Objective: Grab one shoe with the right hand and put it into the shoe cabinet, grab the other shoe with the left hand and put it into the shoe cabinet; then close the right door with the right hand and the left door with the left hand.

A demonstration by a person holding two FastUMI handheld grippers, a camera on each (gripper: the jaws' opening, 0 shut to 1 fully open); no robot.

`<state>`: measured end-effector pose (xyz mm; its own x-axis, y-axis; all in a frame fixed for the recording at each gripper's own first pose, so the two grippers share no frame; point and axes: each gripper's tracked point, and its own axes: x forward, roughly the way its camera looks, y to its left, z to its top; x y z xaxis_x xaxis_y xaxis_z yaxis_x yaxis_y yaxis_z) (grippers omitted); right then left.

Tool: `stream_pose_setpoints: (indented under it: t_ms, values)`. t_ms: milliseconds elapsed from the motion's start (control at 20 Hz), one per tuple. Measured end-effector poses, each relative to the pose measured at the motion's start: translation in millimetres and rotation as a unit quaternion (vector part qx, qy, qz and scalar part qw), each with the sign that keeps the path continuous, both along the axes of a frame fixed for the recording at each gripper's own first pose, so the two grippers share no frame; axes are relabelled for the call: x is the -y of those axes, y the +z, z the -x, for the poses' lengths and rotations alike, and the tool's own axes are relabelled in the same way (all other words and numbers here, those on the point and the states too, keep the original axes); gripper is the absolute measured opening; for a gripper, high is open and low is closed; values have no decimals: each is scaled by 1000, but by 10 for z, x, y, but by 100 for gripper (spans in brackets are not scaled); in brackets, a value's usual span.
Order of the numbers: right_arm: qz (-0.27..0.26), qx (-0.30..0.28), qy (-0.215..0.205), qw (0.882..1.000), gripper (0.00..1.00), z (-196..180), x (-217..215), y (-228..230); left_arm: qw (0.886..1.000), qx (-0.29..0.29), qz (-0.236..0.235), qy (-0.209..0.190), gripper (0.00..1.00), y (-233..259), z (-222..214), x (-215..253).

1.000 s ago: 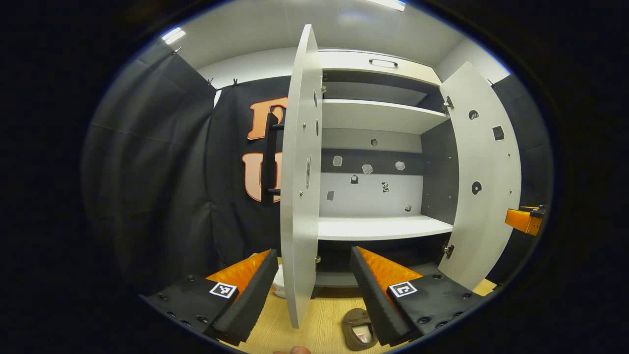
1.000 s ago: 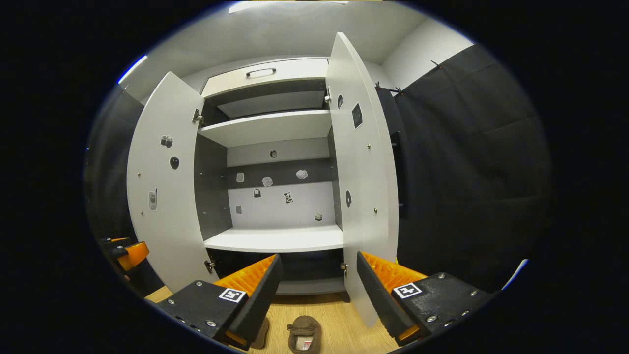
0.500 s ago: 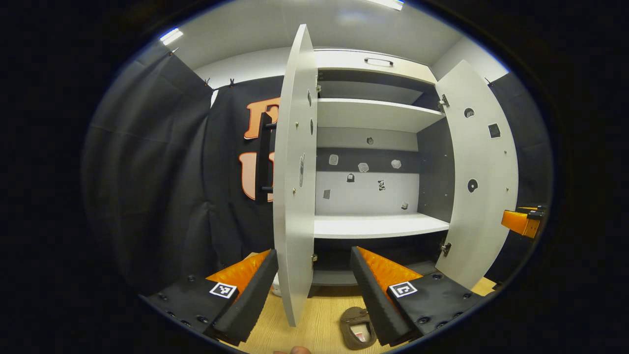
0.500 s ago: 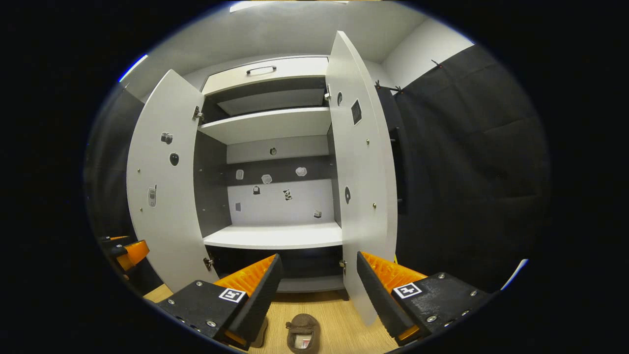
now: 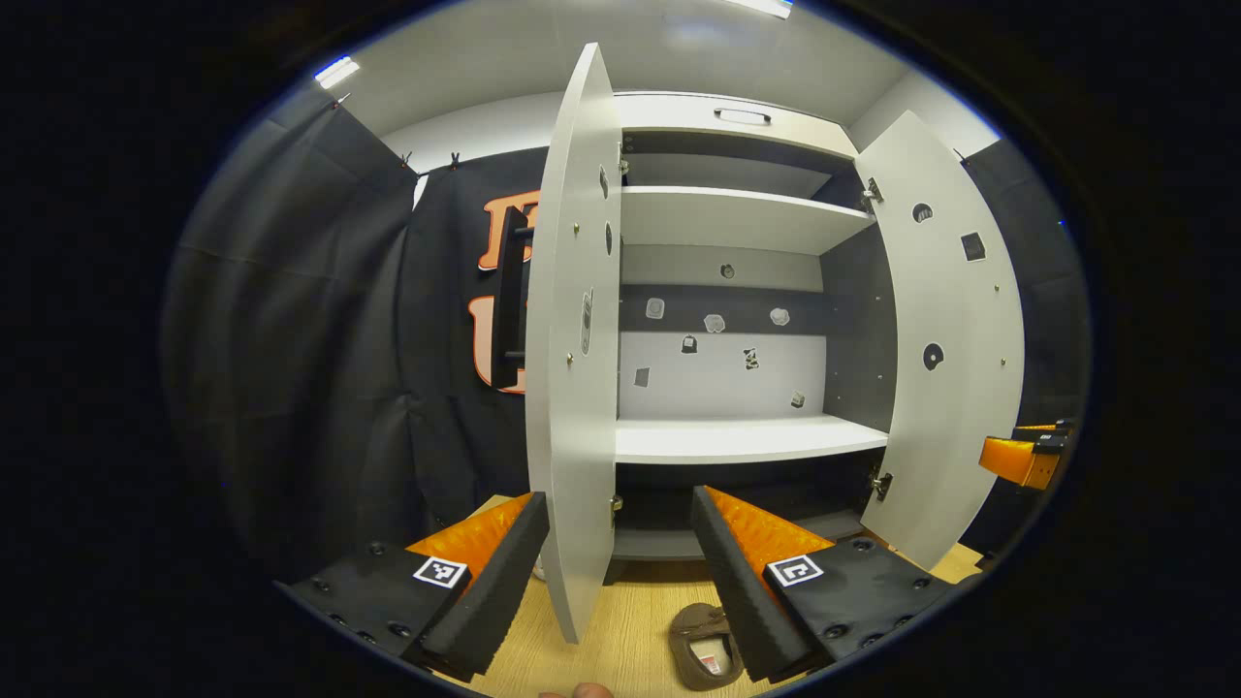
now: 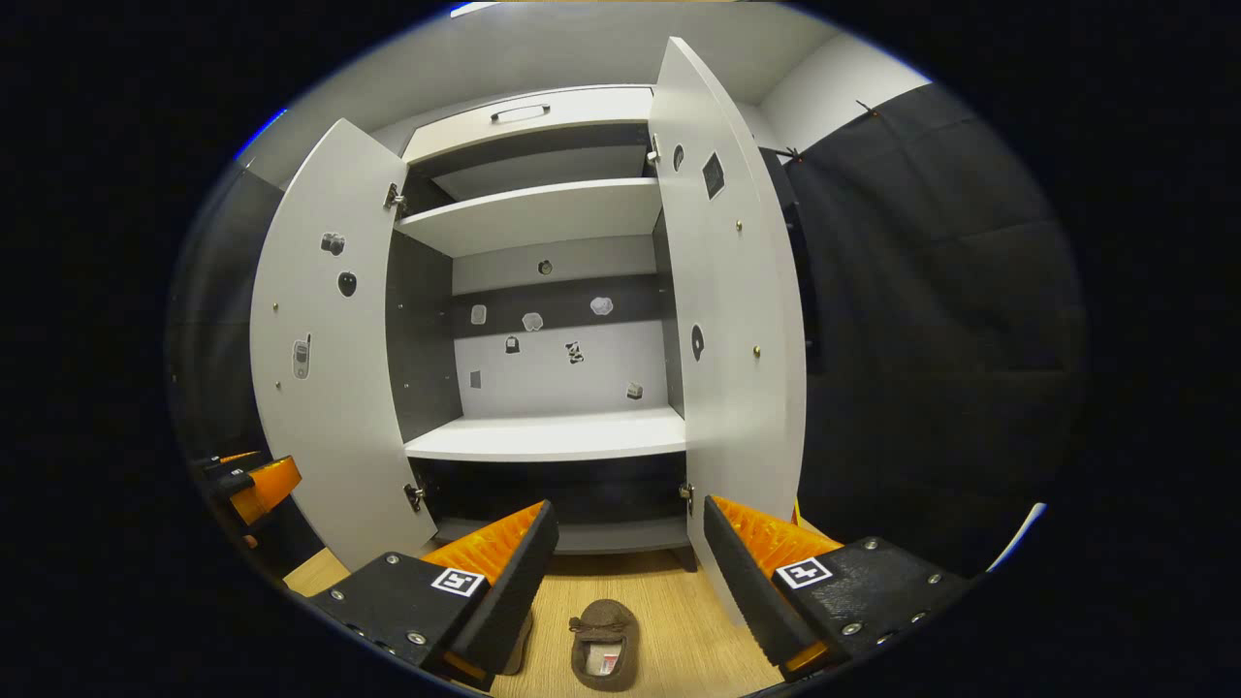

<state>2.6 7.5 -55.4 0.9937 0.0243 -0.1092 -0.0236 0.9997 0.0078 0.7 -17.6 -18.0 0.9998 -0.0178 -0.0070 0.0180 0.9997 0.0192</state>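
Shoe (image 6: 603, 655) at 6 o'clock lies between your spread, empty right tongs (image 6: 625, 572): first step. Lower and pinch it; left tongs (image 5: 620, 572) wait spread.

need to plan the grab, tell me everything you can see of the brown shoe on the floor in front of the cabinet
The brown slipper-like shoe looks soft and suede-like, low-cut, with a small bow or strap across the top and a pale insole showing in its opening. It lies flat on the light wooden floor before the open white cabinet, between the right gripper fingers in view, untouched.
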Motion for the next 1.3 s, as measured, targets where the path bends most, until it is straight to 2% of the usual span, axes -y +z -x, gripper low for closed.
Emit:
stream_pose_setpoints:
  t_ms: [200, 450, 700, 800, 850, 900, 1150, 1300]
  values:
    - [6, -46, 1, 999, 93, -17, -3, -505, 1000, -6, -2, -1, 96, -63, 4, 18]
    - [17, -139, 6, 990, 94, -39, -47, -1445, 1000, -9, 2, 2, 97, -66, 28, -24]
    - [-16, -240, -21, 971, 94, -122, 6, -2410, 1000, -7, -3, 12, 97, -42, 115, -133]
    - [1, -276, -23, 961, 94, -137, 7, -2752, 1000, -6, -8, 17, 97, -33, 146, -204]
    - [12, -291, -26, 956, 92, -138, 25, -2896, 1000, -6, -11, 21, 97, -37, 158, -235]
    - [15, -305, -28, 952, 85, -135, 43, -3008, 1000, -7, -14, 25, 97, -50, 166, -271]
    - [4, -363, -49, 930, 64, -208, 106, -3503, 999, -15, -18, 37, 97, -116, 200, -372]
    - [5, -376, -49, 925, 39, -291, 98, -3615, 999, -16, -24, 42, 96, -116, 187, -397]
